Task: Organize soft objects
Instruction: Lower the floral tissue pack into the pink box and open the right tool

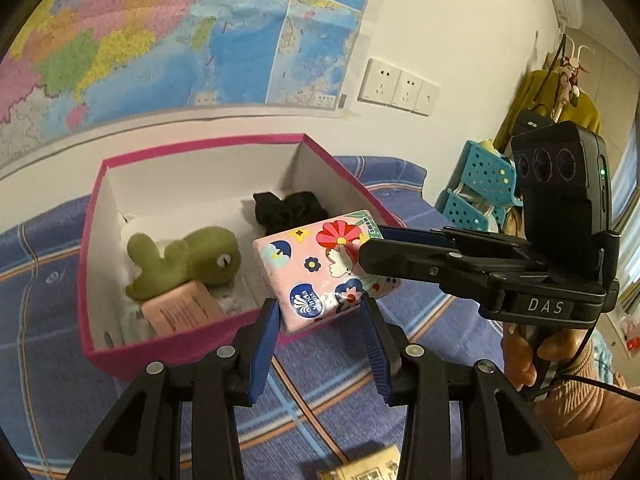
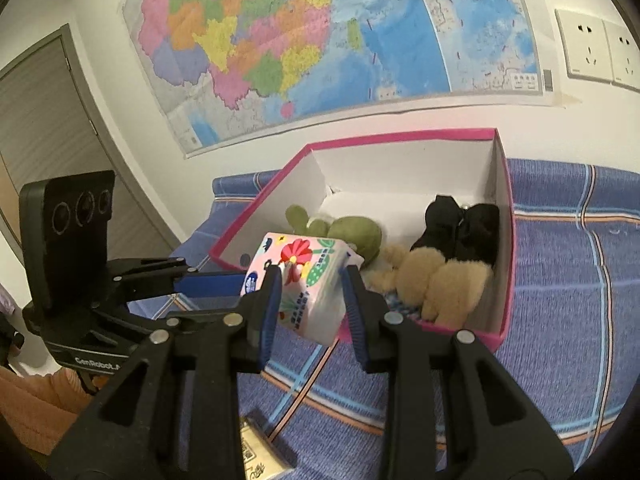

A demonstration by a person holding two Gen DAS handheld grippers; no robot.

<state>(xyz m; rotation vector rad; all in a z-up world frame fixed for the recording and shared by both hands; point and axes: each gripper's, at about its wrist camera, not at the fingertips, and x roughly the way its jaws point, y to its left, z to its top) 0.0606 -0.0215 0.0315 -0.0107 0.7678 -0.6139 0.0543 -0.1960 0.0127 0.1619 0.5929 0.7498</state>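
Observation:
A pink flowered tissue pack (image 1: 320, 266) hangs above the near rim of a pink box (image 1: 96, 216) that stands on the blue checked cloth. Both grippers hold it. My left gripper (image 1: 320, 308) is shut on its near end. My right gripper (image 2: 310, 276) is shut on the tissue pack (image 2: 306, 280) from the other side and shows in the left wrist view (image 1: 368, 252). Inside the box lie a green frog plush (image 1: 188, 260), a black soft item (image 1: 290, 208), a small pink packet (image 1: 182, 312) and a tan plush (image 2: 436, 280).
The box (image 2: 506, 240) sits near a wall with a map and sockets (image 1: 396, 86). A yellowish packet (image 2: 260, 456) lies on the cloth near me. A teal perforated rack (image 1: 476, 188) and hanging clothes stand at the right.

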